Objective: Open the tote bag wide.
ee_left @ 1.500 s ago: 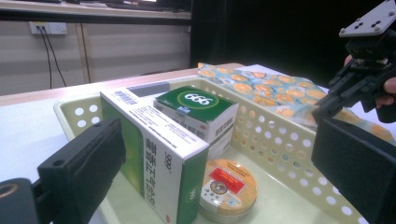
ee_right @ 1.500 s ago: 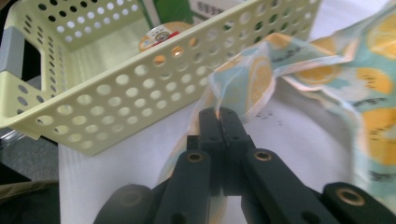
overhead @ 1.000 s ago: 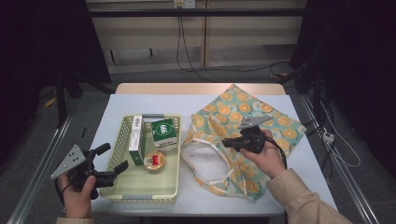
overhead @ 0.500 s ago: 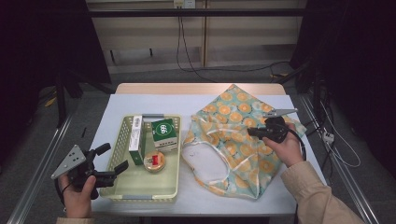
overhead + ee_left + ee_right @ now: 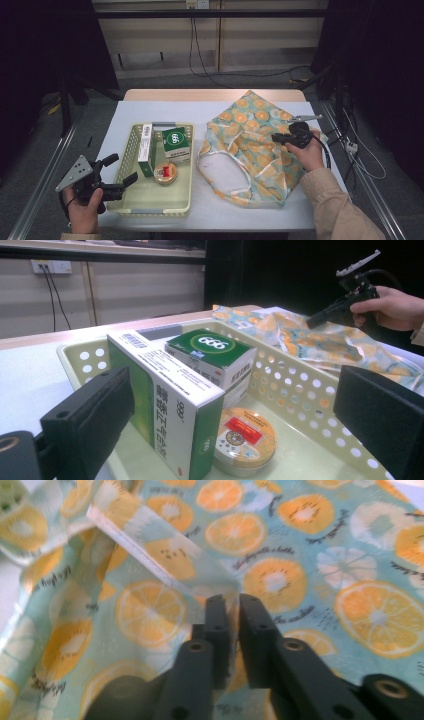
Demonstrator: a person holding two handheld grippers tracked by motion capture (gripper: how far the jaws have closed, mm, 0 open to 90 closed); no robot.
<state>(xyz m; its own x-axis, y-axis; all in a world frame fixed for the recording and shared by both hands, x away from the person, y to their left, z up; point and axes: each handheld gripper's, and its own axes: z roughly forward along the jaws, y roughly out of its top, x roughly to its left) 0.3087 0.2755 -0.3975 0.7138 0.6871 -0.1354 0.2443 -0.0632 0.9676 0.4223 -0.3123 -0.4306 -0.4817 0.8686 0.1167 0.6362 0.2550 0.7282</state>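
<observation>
A fabric bag [image 5: 250,145] printed with orange slices lies on the table's right half. My right gripper [image 5: 276,137] rests low over its right side. In the right gripper view the jaws [image 5: 234,600] stand a narrow gap apart with a raised fold of the bag's pale strap [image 5: 150,545] running into that gap; they have just been opening. My left gripper [image 5: 121,168] hovers open at the front left corner of a pale yellow basket [image 5: 131,205]. The basket holds a tall green and white box [image 5: 165,405], a green box marked 666 [image 5: 210,352] and a round tin [image 5: 245,437].
The white table top [image 5: 150,112] shows behind the basket and around the bag's open mouth [image 5: 220,172]. Dark floor, metal rails and cables [image 5: 360,155] surround the table. The right hand and its gripper [image 5: 312,320] appear far off in the left gripper view.
The right hand has moved from the bag's middle toward its right edge and dropped lower, drawing the fabric along. The left hand has kept still.
</observation>
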